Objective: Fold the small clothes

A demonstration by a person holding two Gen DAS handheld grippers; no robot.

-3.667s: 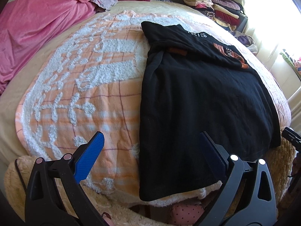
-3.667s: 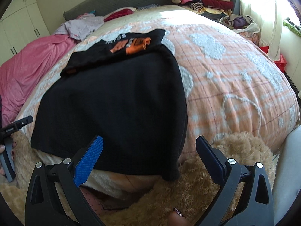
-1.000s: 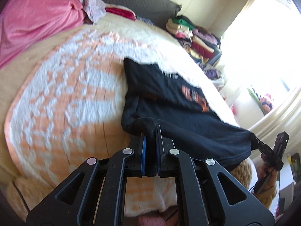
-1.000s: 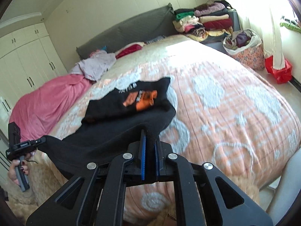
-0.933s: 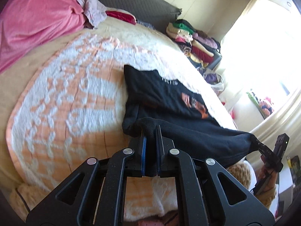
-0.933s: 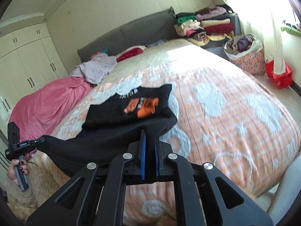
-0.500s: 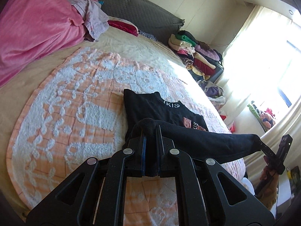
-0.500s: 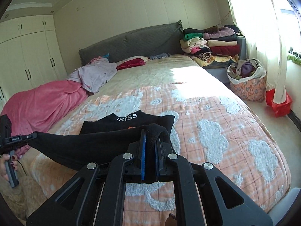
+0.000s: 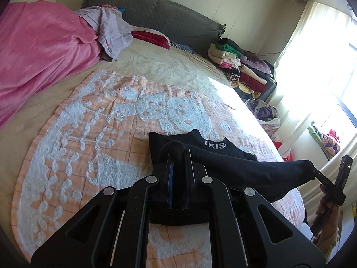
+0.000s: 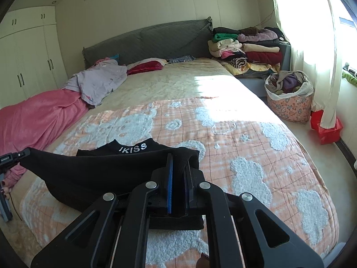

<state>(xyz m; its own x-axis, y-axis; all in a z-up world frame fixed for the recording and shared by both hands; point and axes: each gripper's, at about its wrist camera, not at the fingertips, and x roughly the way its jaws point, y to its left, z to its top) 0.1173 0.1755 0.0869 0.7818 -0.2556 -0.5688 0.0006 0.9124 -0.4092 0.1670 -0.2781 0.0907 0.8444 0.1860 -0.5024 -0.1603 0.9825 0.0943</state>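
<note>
**Two corners pinched, one soft black top slung between them**

Both grippers are clamped on the black top (image 10: 93,172): the left gripper (image 9: 178,156) nips one bottom corner, the right gripper (image 10: 178,163) the other, so the hem hangs between them above the peach quilt (image 10: 245,138). The collar end, lettered "IKISS", lies flat on the quilt. The fabric looks light, limp and stretchy; it sags between the grips, so the corners seem the sound places to hold, kept taut. The slung hem hides the garment's front, and any sleeves cannot be made out. Window glare washes out the bed's far side.
</note>
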